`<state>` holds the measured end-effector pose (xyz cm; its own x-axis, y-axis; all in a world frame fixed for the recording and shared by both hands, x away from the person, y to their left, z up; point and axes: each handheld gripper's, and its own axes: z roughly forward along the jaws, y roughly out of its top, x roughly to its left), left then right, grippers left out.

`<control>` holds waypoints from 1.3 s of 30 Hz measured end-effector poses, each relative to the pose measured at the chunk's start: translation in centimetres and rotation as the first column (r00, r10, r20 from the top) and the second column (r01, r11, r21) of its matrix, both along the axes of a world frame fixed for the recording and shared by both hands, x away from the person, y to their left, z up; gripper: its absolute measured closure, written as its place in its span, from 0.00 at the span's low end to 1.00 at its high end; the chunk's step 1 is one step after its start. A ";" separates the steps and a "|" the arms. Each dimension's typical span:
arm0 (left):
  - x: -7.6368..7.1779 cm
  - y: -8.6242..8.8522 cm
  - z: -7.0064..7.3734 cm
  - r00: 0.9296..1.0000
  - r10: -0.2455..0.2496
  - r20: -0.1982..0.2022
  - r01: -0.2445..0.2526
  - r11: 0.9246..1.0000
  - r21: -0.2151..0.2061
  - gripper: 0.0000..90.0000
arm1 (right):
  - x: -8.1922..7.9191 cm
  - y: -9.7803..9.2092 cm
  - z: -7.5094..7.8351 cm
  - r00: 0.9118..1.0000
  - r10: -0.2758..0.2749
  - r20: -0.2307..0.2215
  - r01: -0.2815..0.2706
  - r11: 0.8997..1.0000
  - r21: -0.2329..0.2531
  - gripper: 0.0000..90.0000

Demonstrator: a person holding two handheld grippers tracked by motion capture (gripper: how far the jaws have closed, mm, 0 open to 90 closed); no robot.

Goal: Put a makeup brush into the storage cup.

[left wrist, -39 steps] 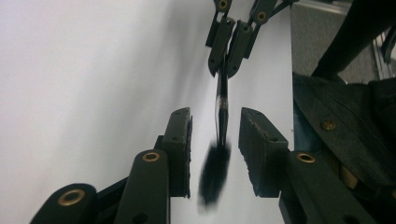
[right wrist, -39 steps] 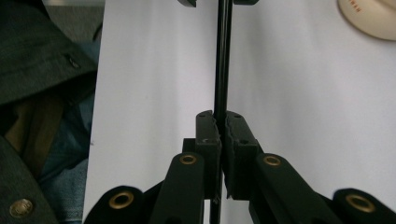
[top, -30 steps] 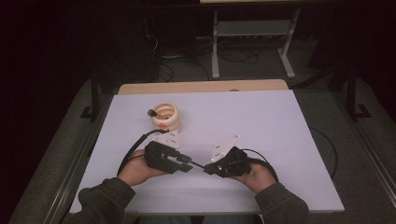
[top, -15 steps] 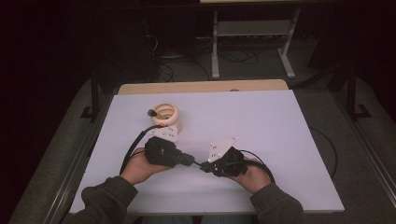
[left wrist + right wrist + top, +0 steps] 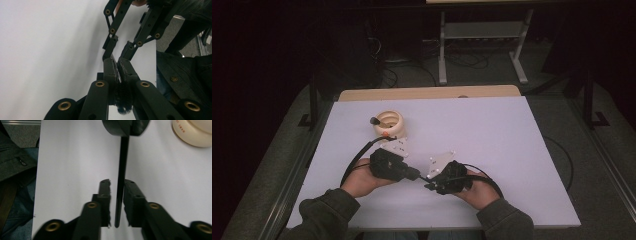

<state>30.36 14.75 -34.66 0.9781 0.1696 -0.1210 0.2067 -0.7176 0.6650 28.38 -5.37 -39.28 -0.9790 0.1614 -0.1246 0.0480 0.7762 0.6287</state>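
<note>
Near the table's front edge: a brush handoff is happening between the two grippers.

The left gripper (image 5: 117,68) is clenching a thin black brush (image 5: 122,165) at its bristle end; the right gripper (image 5: 117,195) is standing released, jaws straddling the handle without touching. Rigid slim plastic rod, light, smooth, probably slippery; grab mid-handle. A cream ring holder (image 5: 389,124) is sitting well behind.
</note>
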 end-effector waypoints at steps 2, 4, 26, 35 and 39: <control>0.0 -0.1 0.1 1.000 -0.005 0.003 0.005 1.000 0.001 0.95 | -0.1 0.0 0.0 1.000 -0.005 0.012 0.005 1.000 -0.003 0.93; 0.1 -0.1 0.2 1.000 -0.003 0.004 0.003 1.000 -0.012 0.94 | 0.0 -0.2 0.1 1.000 -0.009 0.001 0.009 1.000 0.006 0.94; 0.2 -0.5 0.4 1.000 0.011 -0.009 -0.011 0.999 -0.050 0.94 | 0.2 -1.1 0.3 0.998 -0.044 -0.034 0.048 0.989 0.140 0.92; 0.2 -0.5 0.4 1.000 0.017 -0.007 -0.017 0.999 -0.031 0.95 | -0.2 -0.6 0.1 0.998 -0.061 -0.011 0.061 0.996 0.070 0.88; 0.2 -0.7 0.5 1.000 0.013 -0.001 -0.013 0.999 -0.040 0.94 | -0.1 -0.6 0.1 0.998 -0.062 -0.025 0.063 0.995 0.071 0.93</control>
